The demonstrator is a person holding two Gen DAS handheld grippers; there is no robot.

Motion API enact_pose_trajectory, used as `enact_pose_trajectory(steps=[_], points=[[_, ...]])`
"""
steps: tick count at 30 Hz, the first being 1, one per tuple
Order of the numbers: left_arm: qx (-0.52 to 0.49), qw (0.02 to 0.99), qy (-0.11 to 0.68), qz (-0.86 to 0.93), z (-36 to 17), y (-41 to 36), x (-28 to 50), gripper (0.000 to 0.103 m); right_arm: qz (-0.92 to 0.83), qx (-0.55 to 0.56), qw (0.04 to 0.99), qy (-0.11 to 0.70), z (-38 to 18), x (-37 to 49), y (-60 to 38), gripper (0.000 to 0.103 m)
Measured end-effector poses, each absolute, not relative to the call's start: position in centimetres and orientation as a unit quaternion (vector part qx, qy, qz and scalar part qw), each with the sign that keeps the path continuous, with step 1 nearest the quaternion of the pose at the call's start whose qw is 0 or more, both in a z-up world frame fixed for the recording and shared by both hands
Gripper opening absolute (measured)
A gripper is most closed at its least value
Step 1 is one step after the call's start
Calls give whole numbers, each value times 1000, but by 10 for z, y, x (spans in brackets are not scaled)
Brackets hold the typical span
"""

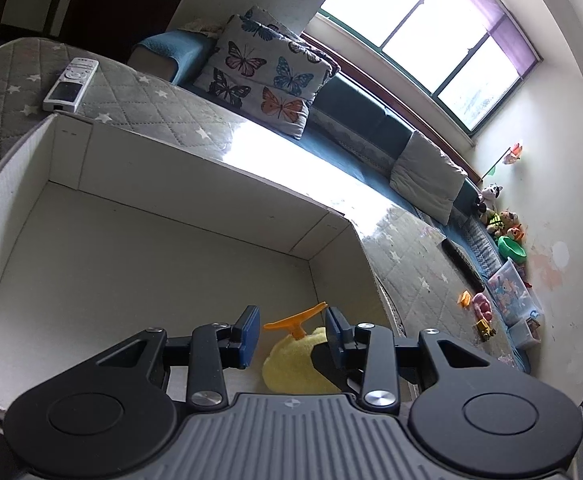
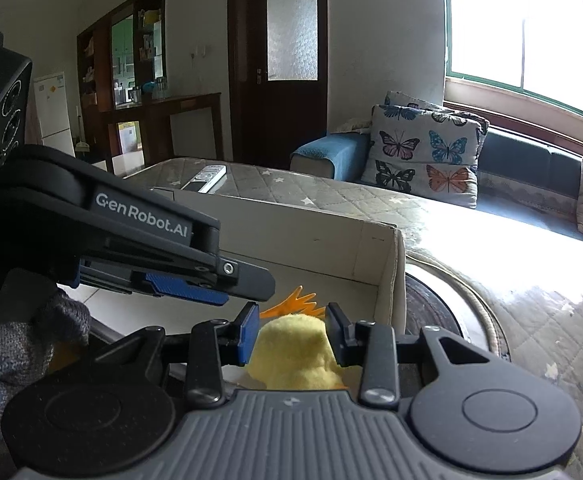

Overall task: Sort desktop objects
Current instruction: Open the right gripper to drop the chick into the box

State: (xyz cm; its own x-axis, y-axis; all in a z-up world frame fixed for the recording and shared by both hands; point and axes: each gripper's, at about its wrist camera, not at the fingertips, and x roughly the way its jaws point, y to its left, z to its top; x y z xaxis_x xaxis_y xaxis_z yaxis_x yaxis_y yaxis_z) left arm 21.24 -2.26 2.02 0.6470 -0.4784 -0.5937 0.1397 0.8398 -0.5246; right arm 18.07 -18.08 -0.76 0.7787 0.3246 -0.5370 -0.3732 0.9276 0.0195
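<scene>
A yellow plush duck (image 2: 293, 354) with orange feet (image 2: 293, 303) sits between the fingers of my right gripper (image 2: 293, 326), which is shut on it over the near right corner of the white cardboard box (image 2: 323, 240). In the left wrist view the duck (image 1: 291, 364) and one orange foot (image 1: 297, 318) show just beyond my left gripper (image 1: 293, 330), which is open and empty above the box (image 1: 151, 240). The left gripper (image 2: 195, 280) also shows from the side in the right wrist view, just left of the duck.
A white remote control (image 1: 70, 85) lies on the grey quilted table cover (image 1: 151, 100) behind the box. A butterfly cushion (image 1: 267, 76) sits on the blue sofa. Small toys (image 1: 481, 308) lie at the table's far right end. A round dark mat (image 2: 431, 308) lies right of the box.
</scene>
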Motion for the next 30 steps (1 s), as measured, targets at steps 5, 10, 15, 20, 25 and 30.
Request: enact_pose_trajectory(steps=[5, 10, 15, 20, 25, 30], points=[[-224, 881, 378, -173, 24, -21, 203, 38, 185, -43, 942, 277, -5, 174, -183, 45], [-226, 881, 379, -173, 24, -19, 198, 38, 177, -41, 942, 281, -4, 168, -187, 45], [-225, 880, 381, -170, 23, -19, 195, 38, 172, -18, 944, 281, -6, 157, -199, 44], [-221, 884, 375, -170, 29, -18, 183, 38, 168, -1, 948, 271, -3, 142, -208, 45], [-207, 891, 368, -167, 35, -21, 165, 38, 168, 1, 950, 263, -1, 123, -209, 49], [-190, 900, 357, -165, 41, -26, 143, 38, 167, -4, 951, 261, -4, 106, -209, 52]])
